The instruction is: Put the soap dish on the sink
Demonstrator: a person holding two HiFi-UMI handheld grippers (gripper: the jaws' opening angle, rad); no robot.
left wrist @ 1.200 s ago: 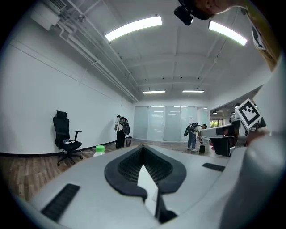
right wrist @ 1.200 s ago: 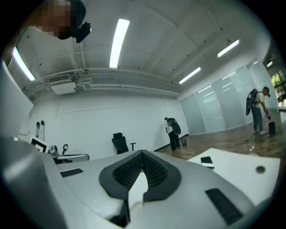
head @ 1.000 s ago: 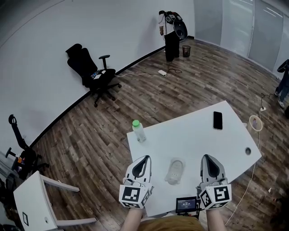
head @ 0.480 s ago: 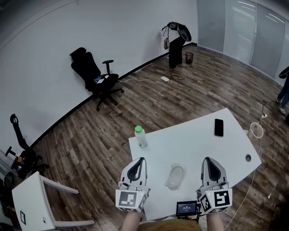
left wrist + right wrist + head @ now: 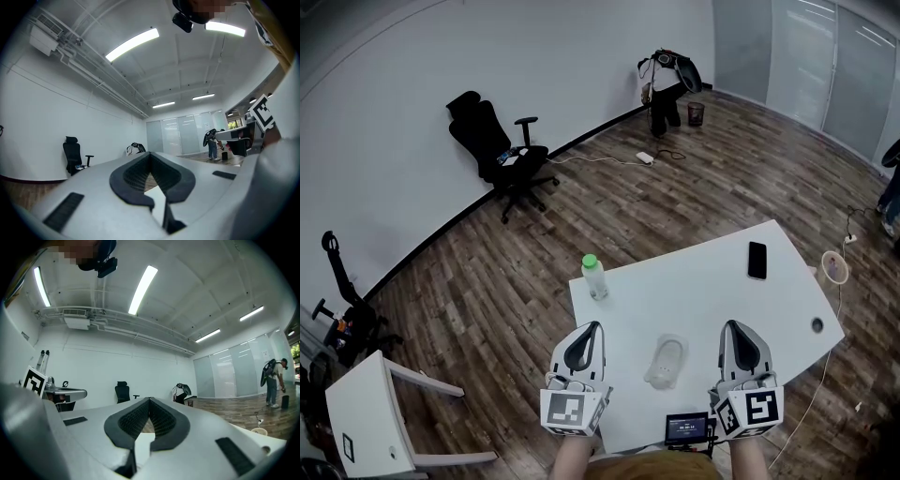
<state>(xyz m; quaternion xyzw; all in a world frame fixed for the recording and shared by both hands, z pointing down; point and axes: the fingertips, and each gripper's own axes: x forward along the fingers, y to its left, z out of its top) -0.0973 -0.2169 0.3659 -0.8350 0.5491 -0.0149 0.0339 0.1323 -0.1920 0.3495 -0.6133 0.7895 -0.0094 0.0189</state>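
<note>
Long ceiling lights (image 5: 132, 44) give bright, even light and flare white in both gripper views. The white table (image 5: 712, 281) looks pale; the soap dish (image 5: 666, 361) casts only a faint shadow. Every view bends strongly at the edges, with dark corners.

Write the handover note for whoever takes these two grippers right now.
Left gripper: shut, empty, held over the near part of the white table.
Right gripper: shut, empty, likewise.
Soap dish: lies on the table between the two grippers, untouched.
Done: nothing yet.
To do: open a gripper, grasp the dish, carry it to the sink; no sink shows in any view.
</note>
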